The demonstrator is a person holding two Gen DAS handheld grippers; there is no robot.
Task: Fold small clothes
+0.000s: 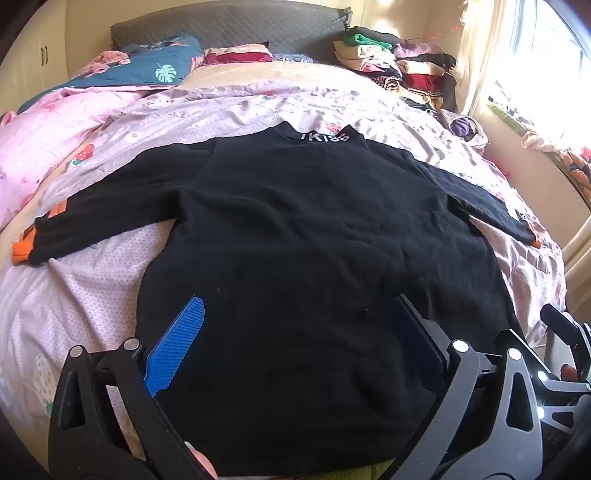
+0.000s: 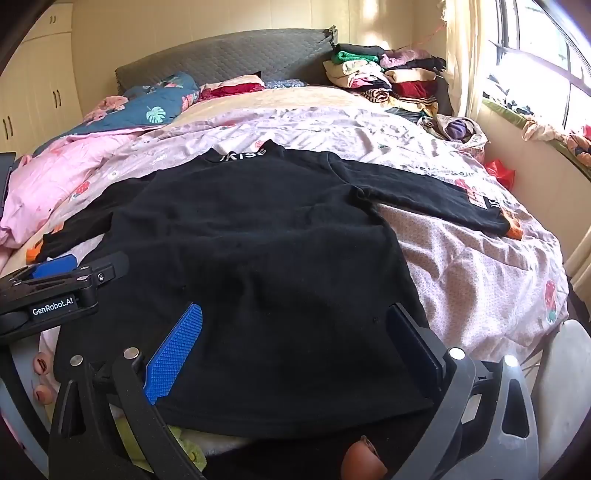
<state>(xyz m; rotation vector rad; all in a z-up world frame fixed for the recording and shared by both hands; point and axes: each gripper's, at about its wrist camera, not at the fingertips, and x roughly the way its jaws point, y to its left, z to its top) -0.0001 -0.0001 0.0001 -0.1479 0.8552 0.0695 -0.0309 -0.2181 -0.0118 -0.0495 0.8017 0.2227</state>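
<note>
Left gripper [image 1: 295,343] over the near hem of the black sweater [image 1: 295,229], jaws spread wide, nothing between them. Right gripper [image 2: 295,347] likewise above the hem toward the right side, jaws wide apart, nothing held. Sweater lies flat on the bed [image 1: 92,295], collar away from the cameras, both sleeves spread outward, orange cuffs [image 2: 515,229] at the ends. Pile of folded clothes [image 1: 399,62] sits by the headboard [image 1: 229,22].

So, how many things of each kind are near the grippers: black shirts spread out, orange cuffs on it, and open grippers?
Black shirt: 1
Orange cuffs: 2
Open grippers, left gripper and right gripper: 2
Total: 5
</note>
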